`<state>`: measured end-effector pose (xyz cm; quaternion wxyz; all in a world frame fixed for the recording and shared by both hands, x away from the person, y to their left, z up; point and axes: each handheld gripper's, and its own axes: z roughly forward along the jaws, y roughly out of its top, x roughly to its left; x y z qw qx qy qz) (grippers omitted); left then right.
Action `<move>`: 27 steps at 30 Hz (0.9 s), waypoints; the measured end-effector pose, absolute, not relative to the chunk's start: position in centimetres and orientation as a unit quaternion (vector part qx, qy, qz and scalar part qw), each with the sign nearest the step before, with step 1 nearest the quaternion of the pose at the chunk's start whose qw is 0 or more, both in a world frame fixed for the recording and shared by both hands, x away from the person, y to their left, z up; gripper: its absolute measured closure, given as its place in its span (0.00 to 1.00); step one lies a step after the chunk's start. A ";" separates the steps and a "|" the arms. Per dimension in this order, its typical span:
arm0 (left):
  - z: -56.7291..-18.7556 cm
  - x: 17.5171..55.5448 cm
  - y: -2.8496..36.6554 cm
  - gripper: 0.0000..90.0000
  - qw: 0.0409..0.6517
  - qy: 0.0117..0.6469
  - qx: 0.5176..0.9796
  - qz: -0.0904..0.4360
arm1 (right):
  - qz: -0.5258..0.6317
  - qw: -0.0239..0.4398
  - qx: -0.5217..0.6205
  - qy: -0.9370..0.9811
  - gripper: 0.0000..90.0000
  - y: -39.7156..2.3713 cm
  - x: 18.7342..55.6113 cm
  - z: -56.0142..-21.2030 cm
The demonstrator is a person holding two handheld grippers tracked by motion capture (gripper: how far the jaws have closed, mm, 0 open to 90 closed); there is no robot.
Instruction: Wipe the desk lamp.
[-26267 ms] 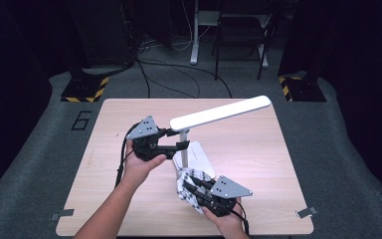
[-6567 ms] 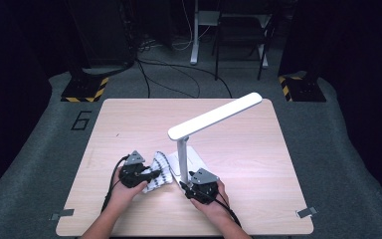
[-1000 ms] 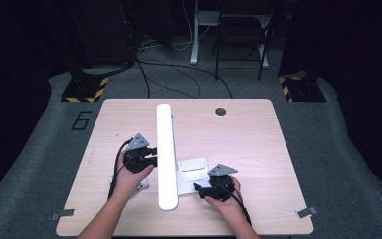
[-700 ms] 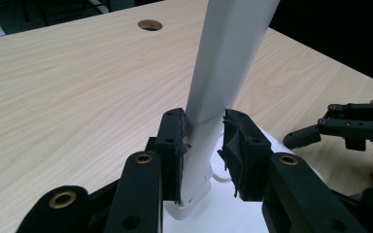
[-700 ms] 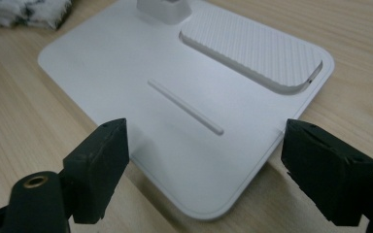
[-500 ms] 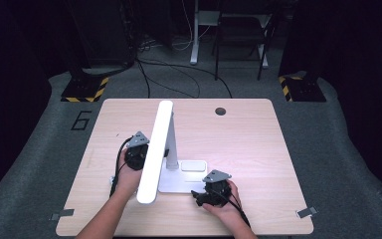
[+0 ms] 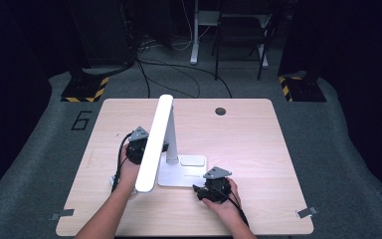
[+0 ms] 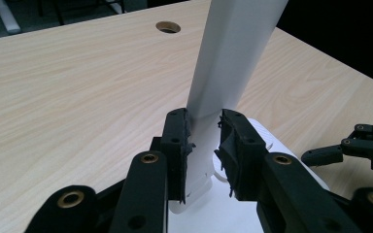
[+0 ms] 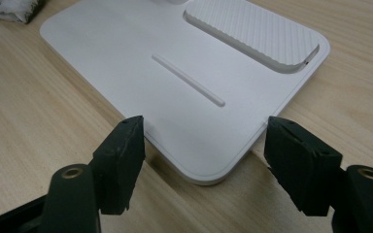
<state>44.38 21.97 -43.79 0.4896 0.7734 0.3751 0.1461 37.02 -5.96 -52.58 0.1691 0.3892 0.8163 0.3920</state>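
Observation:
A white desk lamp stands mid-table on a flat base (image 7: 184,175), its long head (image 7: 154,144) slanting over my left hand. My left gripper (image 8: 204,131) is shut on the lamp's upright post (image 8: 233,53) just above the base; in the high view the left gripper (image 7: 163,148) sits partly under the head. My right gripper (image 9: 204,141) is open, and its jaws have just been closing. The near corner of the base (image 9: 150,82) lies between them, with neither pad touching it. From above, the right gripper (image 7: 199,191) points at the base's front right corner.
The wooden table (image 7: 258,149) has a round cable hole (image 7: 221,111) at the back. A ribbed pad (image 9: 252,29) is set into the base. A patterned cloth (image 9: 9,9) lies beyond the base's far corner. Dark floor with cables surrounds the table.
The near end of the lamp's head has swung to the left, over my left forearm. Both hands have stayed almost where they were.

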 end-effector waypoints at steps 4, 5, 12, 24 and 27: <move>-43.9 44.5 22.0 0.80 0.491 0.381 0.770 0.146 | 0.400 0.161 0.391 0.813 0.39 -6.3 37.5 -52.6; -43.9 44.5 22.1 0.80 0.491 0.381 0.770 0.146 | 0.398 0.161 0.393 0.813 0.40 -6.3 37.5 -52.6; -43.9 44.6 22.2 0.80 0.492 0.383 0.768 0.146 | 0.395 0.165 0.394 0.814 0.42 -6.2 37.5 -52.6; -43.7 44.4 22.5 0.72 0.490 0.384 0.769 0.146 | 0.389 0.166 0.395 0.816 0.42 -6.3 37.3 -52.7; -43.5 44.2 22.6 0.68 0.494 0.385 0.766 0.148 | 0.396 0.169 0.390 0.814 0.42 -6.5 37.2 -52.6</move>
